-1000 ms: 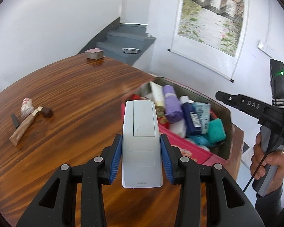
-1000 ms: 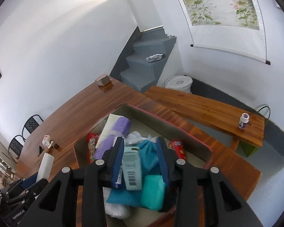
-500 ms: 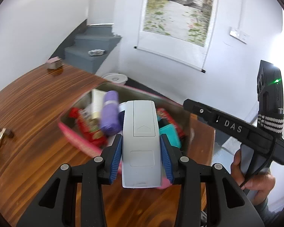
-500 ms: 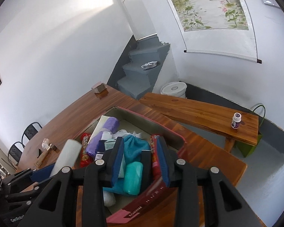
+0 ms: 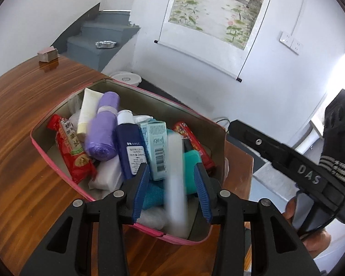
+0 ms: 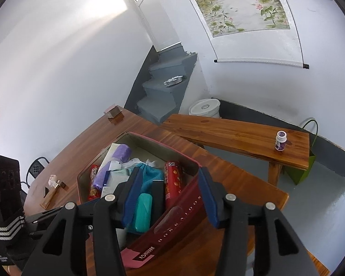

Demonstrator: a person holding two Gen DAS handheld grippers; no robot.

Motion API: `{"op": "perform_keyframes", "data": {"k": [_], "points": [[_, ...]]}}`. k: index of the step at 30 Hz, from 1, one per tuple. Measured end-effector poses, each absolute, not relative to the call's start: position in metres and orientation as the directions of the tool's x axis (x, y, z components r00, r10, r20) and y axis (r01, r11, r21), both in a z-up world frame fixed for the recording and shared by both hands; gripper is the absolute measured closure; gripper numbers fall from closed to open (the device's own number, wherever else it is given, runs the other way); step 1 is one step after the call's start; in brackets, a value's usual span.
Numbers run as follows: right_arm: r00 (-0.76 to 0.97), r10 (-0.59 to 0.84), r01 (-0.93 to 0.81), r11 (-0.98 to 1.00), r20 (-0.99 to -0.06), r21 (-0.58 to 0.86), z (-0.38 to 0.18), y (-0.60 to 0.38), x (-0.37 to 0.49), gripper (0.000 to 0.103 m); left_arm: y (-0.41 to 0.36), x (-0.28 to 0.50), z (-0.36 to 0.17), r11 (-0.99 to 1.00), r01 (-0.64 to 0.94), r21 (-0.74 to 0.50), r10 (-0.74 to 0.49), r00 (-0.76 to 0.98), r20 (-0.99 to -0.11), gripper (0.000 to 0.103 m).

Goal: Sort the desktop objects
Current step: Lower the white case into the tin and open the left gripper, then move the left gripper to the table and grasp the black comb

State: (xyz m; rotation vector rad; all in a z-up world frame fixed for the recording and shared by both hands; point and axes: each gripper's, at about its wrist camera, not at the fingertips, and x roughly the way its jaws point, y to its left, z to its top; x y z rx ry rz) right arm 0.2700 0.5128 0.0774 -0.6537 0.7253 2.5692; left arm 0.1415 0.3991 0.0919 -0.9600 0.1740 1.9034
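The left gripper (image 5: 171,189) hangs over the near end of the box (image 5: 215,130), its blue pads spread apart. Between them is a white object (image 5: 176,184), badly blurred and standing on end; neither pad touches it, and its lower end is inside the box. Beyond the pads the box is crowded: a teal case (image 5: 191,170) just right of the blur, a pale blue carton (image 5: 156,145) and a navy bottle (image 5: 130,147) just left, then a purple roll (image 5: 102,126), a cream tube (image 5: 87,110) and a red packet (image 5: 72,148) along the left wall. A second red packet (image 5: 193,141) lies against the right wall. The box sits on the table (image 5: 23,115), close to its right edge.

The right gripper (image 6: 169,196) is also wide, holding nothing. Its pads straddle the box's near right wall (image 6: 172,225), which carries printed lettering; whether either pad touches it I cannot tell. In this view the teal case (image 6: 142,211) lies just inside the left pad, with a red packet (image 6: 173,179) beyond.

Farther left on the table lie a small knife (image 6: 49,195) and a pale trinket (image 6: 52,179). A small block (image 5: 47,54) sits at the far edge. Beyond the table stands a bench (image 6: 237,135) with a little bottle (image 6: 280,140) on it.
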Motion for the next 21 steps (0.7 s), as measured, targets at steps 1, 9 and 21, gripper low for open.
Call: {"op": "perform_keyframes", "data": {"k": [1,9,21], "points": [[-0.815,0.234,-0.477,-0.791,-0.530,0.383,0.077,0.512,0.269,0.048,0.397,0.141,0.094,-0.525,-0.806,-0.271,0.700,-0.228,-0.677,0.059],[-0.822,0.216,-0.453,-0.809,-0.526,0.375,0.082,0.496,0.260,0.048,0.377,0.132,0.100,-0.565,-0.789,-0.242,0.687,-0.288,-0.667,0.059],[-0.856,0.123,-0.326,-0.882,-0.502,0.339,0.094,0.433,0.220,0.025,0.291,0.069,0.096,-0.766,-0.623,-0.157,0.546,-0.501,-0.672,0.059]]}}
